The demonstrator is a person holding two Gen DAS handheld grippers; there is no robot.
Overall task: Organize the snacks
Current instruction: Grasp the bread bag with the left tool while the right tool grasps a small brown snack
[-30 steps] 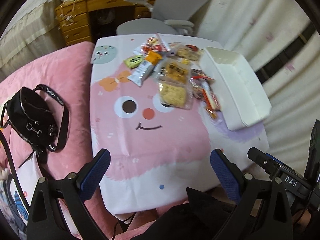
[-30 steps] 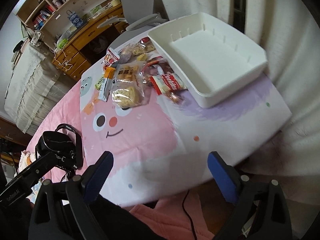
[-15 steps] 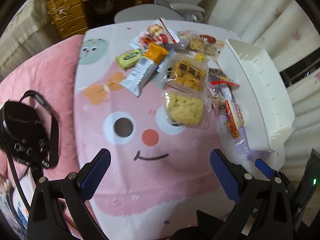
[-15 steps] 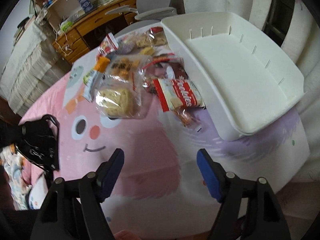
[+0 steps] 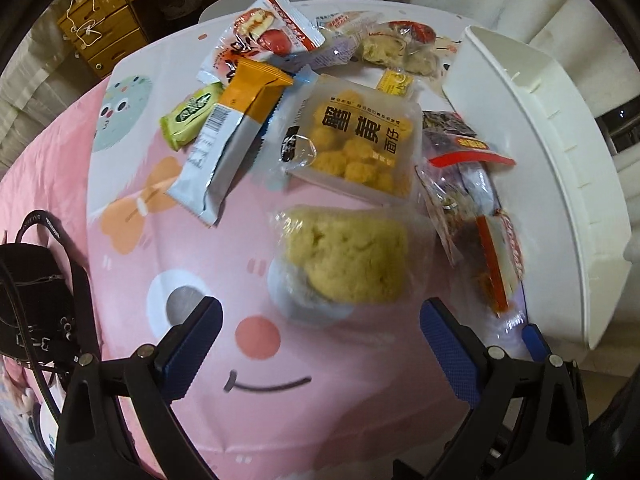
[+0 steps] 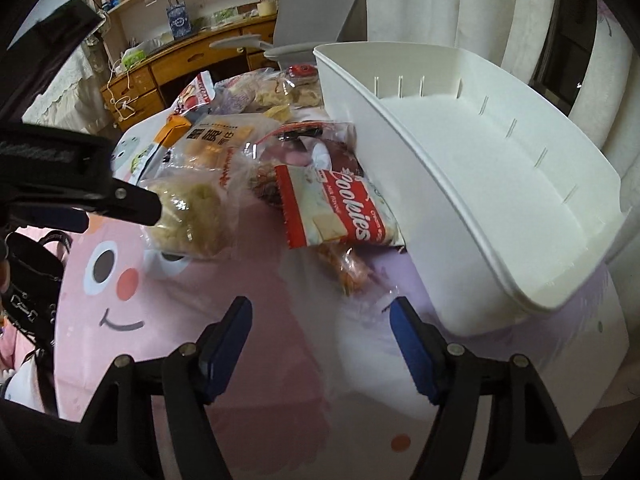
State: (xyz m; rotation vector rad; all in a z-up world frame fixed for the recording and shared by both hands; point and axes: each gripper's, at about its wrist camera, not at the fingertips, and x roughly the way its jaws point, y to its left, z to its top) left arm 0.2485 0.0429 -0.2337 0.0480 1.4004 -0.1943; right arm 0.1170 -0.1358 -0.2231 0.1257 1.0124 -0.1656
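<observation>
Right gripper (image 6: pixel 320 344): jaws closing, nothing between pads yet, only pink tablecloth (image 6: pixel 240 280) beneath. Just ahead of right-hand finger: small clear packet of orange snack (image 6: pixel 348 270), long axis running away from claw, slightly leftward, far end tucked under red Cookies pack (image 6: pixel 340 208). White bin (image 6: pixel 472 216) lying right of claw, empty, long axis running away.

Left gripper (image 5: pixel 320 344): released, spread wide, holding nothing. Yellow cake bag (image 5: pixel 344 256) sitting just ahead between fingers' line, long axis crosswise. Right hand nearer orange packet and bin.

The left gripper (image 5: pixel 320 326) is pointed steeply downward with its jaws spread wide and nothing held. The right gripper (image 6: pixel 320 326) is angled downward, its empty jaws closing.
</observation>
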